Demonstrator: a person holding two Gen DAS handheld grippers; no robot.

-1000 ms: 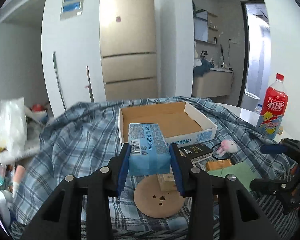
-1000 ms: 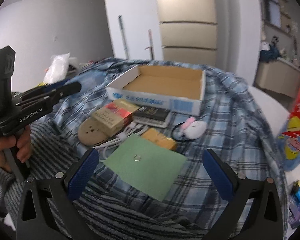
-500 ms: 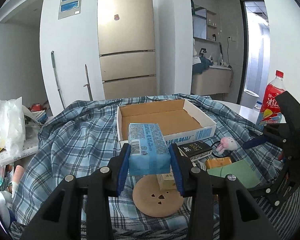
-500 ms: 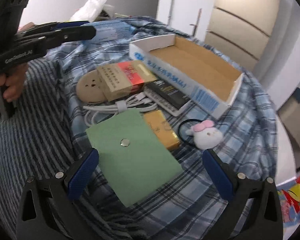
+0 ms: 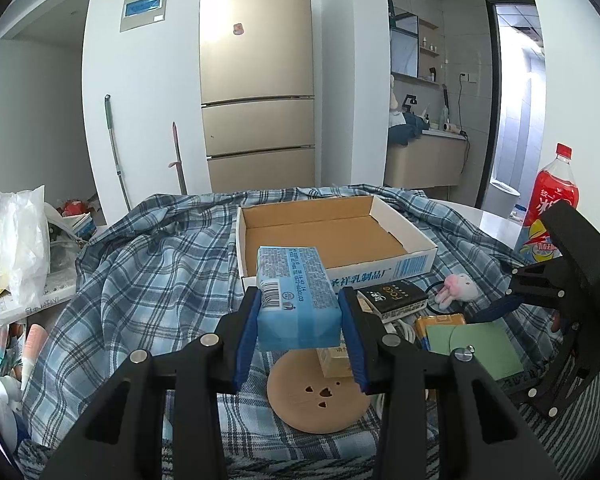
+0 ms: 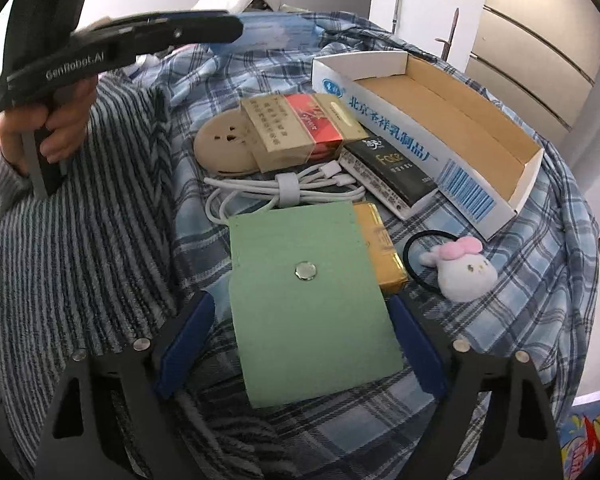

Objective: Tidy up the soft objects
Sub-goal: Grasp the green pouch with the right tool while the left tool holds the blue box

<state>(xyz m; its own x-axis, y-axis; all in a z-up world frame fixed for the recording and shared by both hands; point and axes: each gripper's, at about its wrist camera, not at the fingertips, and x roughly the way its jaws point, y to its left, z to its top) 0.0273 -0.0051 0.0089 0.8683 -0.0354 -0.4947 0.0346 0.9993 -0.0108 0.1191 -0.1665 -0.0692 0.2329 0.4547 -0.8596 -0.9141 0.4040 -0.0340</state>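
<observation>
On my blue plaid cloth-covered table (image 5: 148, 280), left gripper (image 5: 299, 330) clamps a light-blue tissue pack (image 5: 296, 300); right gripper (image 6: 300, 340) is closing around a flat green snap pouch (image 6: 312, 304).

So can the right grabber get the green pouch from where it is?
Probably yes. The right gripper has a finger on each side of the green pouch, nothing lies on top of it, and the jaws are closing. The pouch does overlap a gold box, which might get nudged.
</observation>
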